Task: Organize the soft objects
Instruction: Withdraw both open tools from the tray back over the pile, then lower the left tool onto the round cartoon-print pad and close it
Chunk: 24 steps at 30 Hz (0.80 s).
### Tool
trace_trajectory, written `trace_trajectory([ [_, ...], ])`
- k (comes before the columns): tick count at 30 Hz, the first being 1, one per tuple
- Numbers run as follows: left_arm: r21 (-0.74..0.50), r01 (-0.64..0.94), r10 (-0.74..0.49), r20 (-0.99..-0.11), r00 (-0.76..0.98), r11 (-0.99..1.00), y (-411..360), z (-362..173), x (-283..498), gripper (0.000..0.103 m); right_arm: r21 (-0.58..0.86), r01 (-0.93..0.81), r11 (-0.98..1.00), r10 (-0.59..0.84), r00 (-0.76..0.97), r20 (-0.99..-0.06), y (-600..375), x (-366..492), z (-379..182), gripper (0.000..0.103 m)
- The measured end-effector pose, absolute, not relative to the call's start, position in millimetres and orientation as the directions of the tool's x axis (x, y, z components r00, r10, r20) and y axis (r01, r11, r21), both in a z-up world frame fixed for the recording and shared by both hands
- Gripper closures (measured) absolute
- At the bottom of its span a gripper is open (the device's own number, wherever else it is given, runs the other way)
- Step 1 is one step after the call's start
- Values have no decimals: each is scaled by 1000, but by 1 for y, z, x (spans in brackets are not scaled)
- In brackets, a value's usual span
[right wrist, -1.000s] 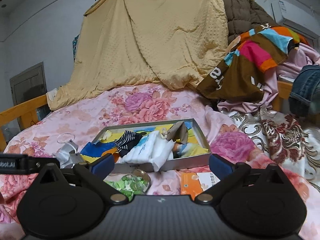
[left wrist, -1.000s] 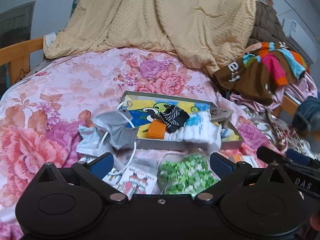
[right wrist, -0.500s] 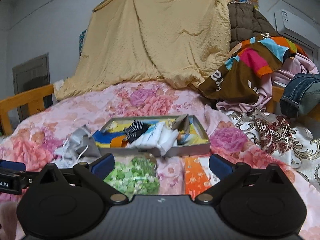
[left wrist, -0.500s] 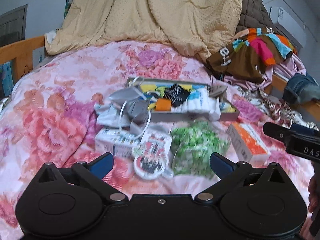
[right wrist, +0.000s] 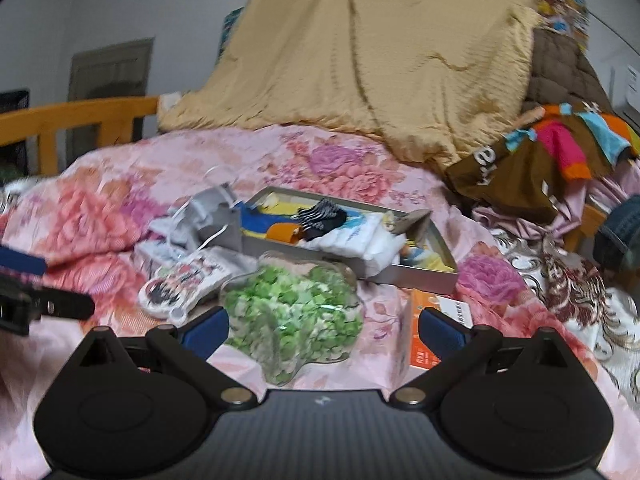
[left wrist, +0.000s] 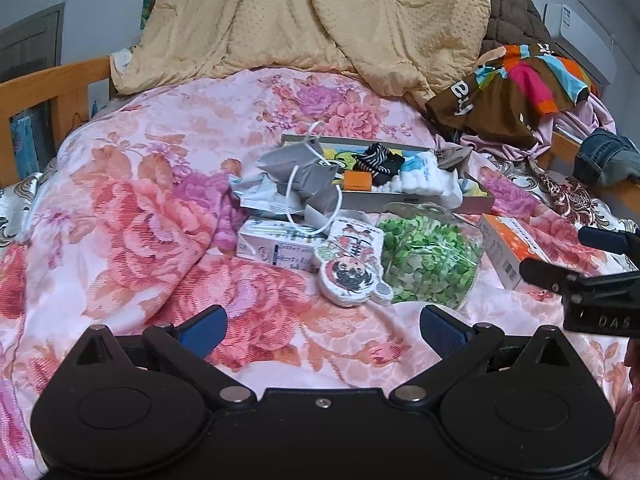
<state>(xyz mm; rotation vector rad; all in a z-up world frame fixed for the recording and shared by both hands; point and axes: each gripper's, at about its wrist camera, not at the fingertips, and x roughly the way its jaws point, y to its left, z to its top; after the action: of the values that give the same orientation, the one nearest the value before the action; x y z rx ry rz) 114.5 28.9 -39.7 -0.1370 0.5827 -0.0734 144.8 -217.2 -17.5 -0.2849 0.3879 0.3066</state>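
Observation:
A shallow grey tray [left wrist: 416, 202] [right wrist: 412, 274] on the floral bedspread holds a striped black-and-white sock [left wrist: 380, 160] [right wrist: 322, 214], an orange item [left wrist: 357, 181] [right wrist: 282, 232] and white folded cloth [left wrist: 424, 178] [right wrist: 352, 240]. A grey face mask with white loops [left wrist: 308, 180] [right wrist: 208, 216] lies at the tray's left end. In front lie a clear bag of green pieces [left wrist: 428, 256] [right wrist: 292, 312], a cartoon pouch [left wrist: 352, 264] [right wrist: 180, 284], a white box [left wrist: 276, 244] and an orange box [left wrist: 514, 246] [right wrist: 424, 332]. My left gripper [left wrist: 322, 330] and right gripper [right wrist: 324, 330] are open and empty, short of the pile.
A yellow blanket [left wrist: 320, 20] is heaped at the bed's head. Colourful clothes [left wrist: 520, 88] and jeans [left wrist: 604, 160] are piled on the right. A wooden bed rail [left wrist: 48, 88] runs along the left. The right gripper's fingers [left wrist: 592, 276] show in the left wrist view.
Both grippers have pulled back and risen from the pile, so more bedspread and the front objects show. The right wrist view has swung slightly right. Nothing was picked up.

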Motion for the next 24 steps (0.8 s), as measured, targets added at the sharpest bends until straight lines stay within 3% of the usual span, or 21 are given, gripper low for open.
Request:
trace_trajectory([
  [14,-94,58,-99,-529,843,994,26,-56,123,1,-258,-370,892,233,868,-439,-204,152,-28,0],
  [24,-126,119,-166,-498,851,985,27,-57,152,1,-248,-311,918,206,906,-371,-205,164,-28,0],
])
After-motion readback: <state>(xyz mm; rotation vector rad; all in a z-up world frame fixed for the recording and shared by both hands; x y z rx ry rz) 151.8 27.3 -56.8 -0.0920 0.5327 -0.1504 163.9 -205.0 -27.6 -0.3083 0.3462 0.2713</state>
